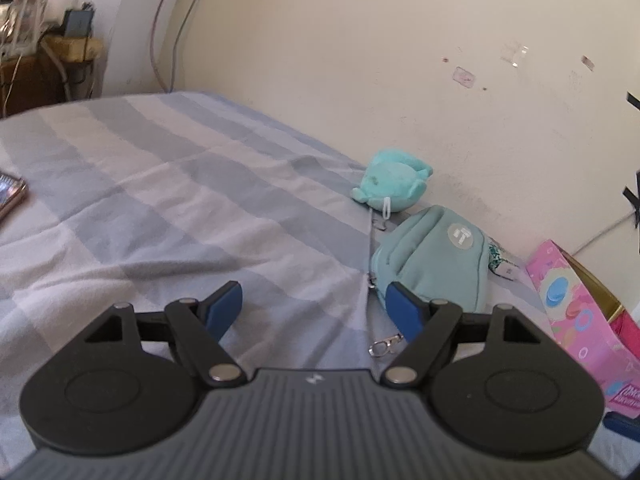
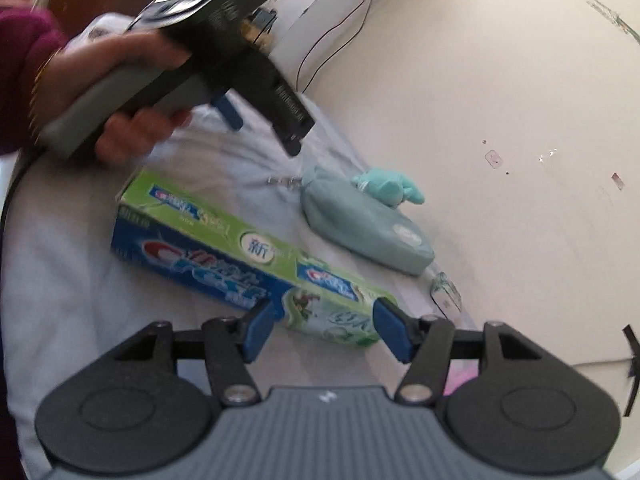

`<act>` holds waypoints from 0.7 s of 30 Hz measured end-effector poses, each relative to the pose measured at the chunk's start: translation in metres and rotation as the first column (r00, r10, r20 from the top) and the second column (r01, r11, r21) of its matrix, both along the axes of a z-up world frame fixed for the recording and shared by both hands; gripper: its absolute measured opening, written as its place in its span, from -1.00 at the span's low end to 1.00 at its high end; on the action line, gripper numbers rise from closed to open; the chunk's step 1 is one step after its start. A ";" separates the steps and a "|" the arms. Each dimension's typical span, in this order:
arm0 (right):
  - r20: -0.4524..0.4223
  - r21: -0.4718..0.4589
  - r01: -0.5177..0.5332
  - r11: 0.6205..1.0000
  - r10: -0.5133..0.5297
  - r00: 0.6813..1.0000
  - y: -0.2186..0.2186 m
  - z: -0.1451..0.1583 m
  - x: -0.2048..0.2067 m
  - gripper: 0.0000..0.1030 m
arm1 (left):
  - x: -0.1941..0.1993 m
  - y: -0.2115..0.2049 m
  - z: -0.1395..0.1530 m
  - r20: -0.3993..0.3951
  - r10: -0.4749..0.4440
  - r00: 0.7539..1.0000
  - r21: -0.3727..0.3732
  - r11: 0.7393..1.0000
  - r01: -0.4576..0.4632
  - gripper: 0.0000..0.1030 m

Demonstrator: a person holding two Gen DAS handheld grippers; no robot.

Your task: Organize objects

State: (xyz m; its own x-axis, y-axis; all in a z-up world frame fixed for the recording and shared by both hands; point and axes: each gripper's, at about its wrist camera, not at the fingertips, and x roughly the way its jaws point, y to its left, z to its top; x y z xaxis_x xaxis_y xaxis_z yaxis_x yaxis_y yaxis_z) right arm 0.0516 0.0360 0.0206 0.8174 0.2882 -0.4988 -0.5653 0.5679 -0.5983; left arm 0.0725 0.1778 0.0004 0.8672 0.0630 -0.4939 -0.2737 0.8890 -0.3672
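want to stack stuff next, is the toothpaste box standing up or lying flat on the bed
Lying flat: the toothpaste box rests on a long side on the bed sheet.

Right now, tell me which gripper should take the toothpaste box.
Right. The right gripper has open jaws flanking the near end of the toothpaste box, pads apparently not pressing. The left gripper is open over bare bedsheet beside the teal pouch; no box shows in its view.

both wrist views look low across the bed point(image 1: 160, 168), sharing the teal pouch point(image 1: 436, 256).

plush toy point(image 1: 394, 178) perhaps touching pouch point(image 1: 434, 260) behind
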 end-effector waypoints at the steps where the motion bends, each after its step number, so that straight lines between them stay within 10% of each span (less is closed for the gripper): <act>1: -0.015 0.015 -0.008 1.000 0.008 1.000 0.000 0.001 0.001 0.10 | -0.002 0.004 -0.001 -0.012 -0.001 1.000 -0.022 1.000 0.000 0.56; 7: -0.095 0.171 0.031 0.985 -0.014 0.995 -0.025 0.019 0.008 0.25 | -0.047 0.018 0.000 -0.008 -0.065 0.998 -0.089 0.994 0.064 0.56; 14: -0.285 0.466 0.242 0.851 -0.115 0.952 -0.060 0.039 0.072 0.25 | -0.124 0.000 0.009 0.067 -0.197 0.978 -0.008 0.980 0.198 0.56; 21: -0.410 0.489 0.364 0.793 -0.159 0.898 -0.049 0.015 0.123 0.24 | -0.147 -0.053 0.004 0.093 -0.491 0.866 0.134 0.868 0.478 0.56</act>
